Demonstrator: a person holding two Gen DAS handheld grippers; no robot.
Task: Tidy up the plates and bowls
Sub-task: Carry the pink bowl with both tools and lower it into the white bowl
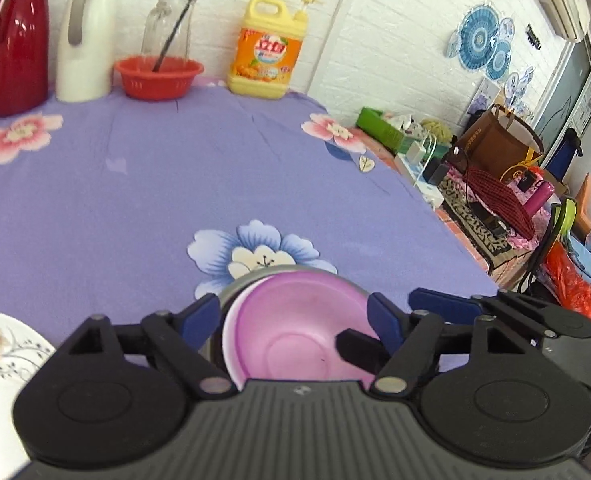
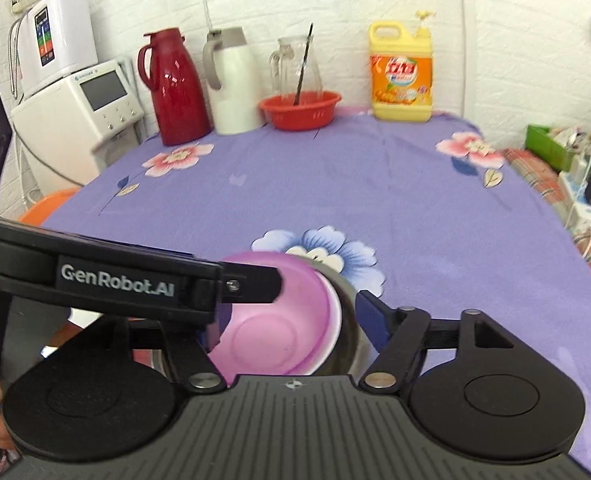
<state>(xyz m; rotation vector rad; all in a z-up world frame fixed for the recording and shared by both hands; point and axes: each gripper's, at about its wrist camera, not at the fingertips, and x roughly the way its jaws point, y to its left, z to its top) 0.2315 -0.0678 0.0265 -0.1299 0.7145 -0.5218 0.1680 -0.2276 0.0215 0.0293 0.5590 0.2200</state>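
Observation:
A pink plastic bowl (image 1: 295, 336) sits tilted inside a steel bowl (image 1: 235, 286) on the purple flowered tablecloth (image 1: 215, 176). My left gripper (image 1: 295, 320) is open, its blue fingers on either side of the two bowls. In the right wrist view the pink bowl (image 2: 279, 328) leans in the steel bowl (image 2: 349, 344). My right gripper (image 2: 291, 320) is open around them; its left finger is hidden behind the left gripper's body. A white flowered plate (image 1: 3, 356) lies at the lower left of the left wrist view.
At the table's back stand a red jug (image 2: 175, 88), a white jug (image 2: 233, 80), a glass jar (image 2: 295, 68), a red basket (image 2: 301, 108) and a yellow detergent bottle (image 2: 401, 74). White appliances (image 2: 79, 112) stand to the left, a cluttered side table (image 1: 487, 184) to the right.

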